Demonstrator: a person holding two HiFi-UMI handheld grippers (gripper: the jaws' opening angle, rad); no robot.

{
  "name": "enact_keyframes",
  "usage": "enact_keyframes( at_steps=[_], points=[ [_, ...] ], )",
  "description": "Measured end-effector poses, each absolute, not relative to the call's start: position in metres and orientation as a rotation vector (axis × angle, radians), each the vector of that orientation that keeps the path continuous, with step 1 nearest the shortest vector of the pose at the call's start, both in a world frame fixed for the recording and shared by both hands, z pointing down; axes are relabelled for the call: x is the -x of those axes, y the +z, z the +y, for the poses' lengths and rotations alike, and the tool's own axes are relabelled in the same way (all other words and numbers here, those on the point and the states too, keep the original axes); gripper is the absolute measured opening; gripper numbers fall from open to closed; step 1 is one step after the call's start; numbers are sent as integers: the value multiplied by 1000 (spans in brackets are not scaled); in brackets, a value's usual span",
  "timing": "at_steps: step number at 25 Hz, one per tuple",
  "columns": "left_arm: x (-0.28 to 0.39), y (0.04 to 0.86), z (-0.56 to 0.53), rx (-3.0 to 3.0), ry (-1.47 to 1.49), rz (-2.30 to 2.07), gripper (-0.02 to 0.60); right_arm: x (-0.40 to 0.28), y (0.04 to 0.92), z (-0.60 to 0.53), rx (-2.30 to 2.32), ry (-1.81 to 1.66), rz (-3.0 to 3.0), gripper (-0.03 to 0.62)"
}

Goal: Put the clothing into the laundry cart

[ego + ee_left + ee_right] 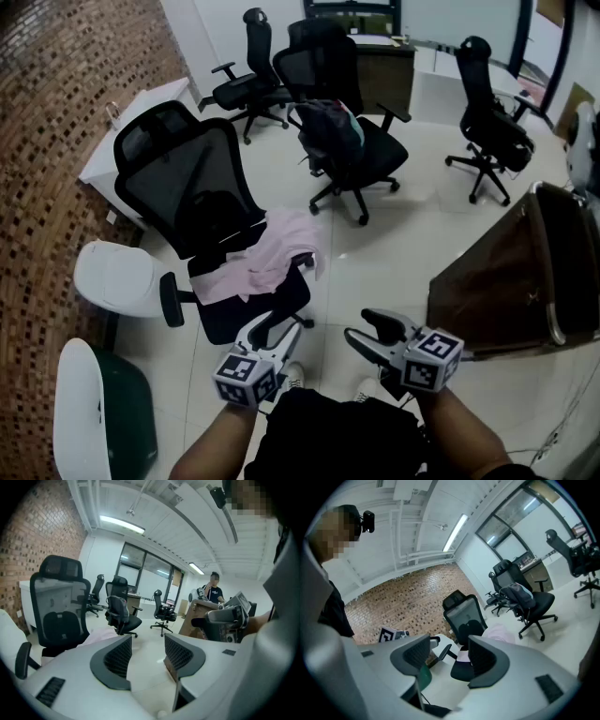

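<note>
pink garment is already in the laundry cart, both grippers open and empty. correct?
One thing is wrong. The pink garment is not in the laundry cart; the head view shows it lying on the seat of the nearest black office chair. The rest holds: the left gripper and the right gripper are open and empty.

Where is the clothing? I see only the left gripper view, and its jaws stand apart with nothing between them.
Observer: In the head view, pink clothing lies draped over the seat of the nearest black chair, just ahead of the left gripper.
Operator: Is the right gripper holding anything?
Observer: No; the right gripper view shows its jaws apart, nothing between them.
Operator: And the cart?
Observer: The brown laundry cart stands on the person's right, past the right gripper.
</note>
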State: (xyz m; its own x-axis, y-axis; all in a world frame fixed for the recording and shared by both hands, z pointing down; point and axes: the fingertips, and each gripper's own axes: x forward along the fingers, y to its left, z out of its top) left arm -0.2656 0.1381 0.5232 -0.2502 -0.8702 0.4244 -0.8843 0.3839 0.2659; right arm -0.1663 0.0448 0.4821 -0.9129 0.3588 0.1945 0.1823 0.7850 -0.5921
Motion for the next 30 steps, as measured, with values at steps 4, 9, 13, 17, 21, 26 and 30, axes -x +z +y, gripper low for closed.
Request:
enact_keyframes(
  at_steps=[4,9,13,17,21,26,30],
  points=[
    [287,534,138,-1449,160,-2216,218,154,499,29,419,853,-2650,281],
    [337,566,145,-1414,387,-2213,218,153,510,26,412,878,-2616,281],
    [395,620,131,-1469,678,-2130,220,177,514,27,422,814,-2618,282],
    [462,680,116,-1470,663,-2041,311,216,525,20,361,831,-2611,297],
    [515,734,100,-1504,703,-1957,371,256,550,17,308,813,-2591,296],
    [544,784,77,-1592,799,-1821,371,306,585,10,230,802,-2547,296],
    [569,814,63,-1620,783,-1789,436,338,602,2,185,831,-2547,296]
  ],
)
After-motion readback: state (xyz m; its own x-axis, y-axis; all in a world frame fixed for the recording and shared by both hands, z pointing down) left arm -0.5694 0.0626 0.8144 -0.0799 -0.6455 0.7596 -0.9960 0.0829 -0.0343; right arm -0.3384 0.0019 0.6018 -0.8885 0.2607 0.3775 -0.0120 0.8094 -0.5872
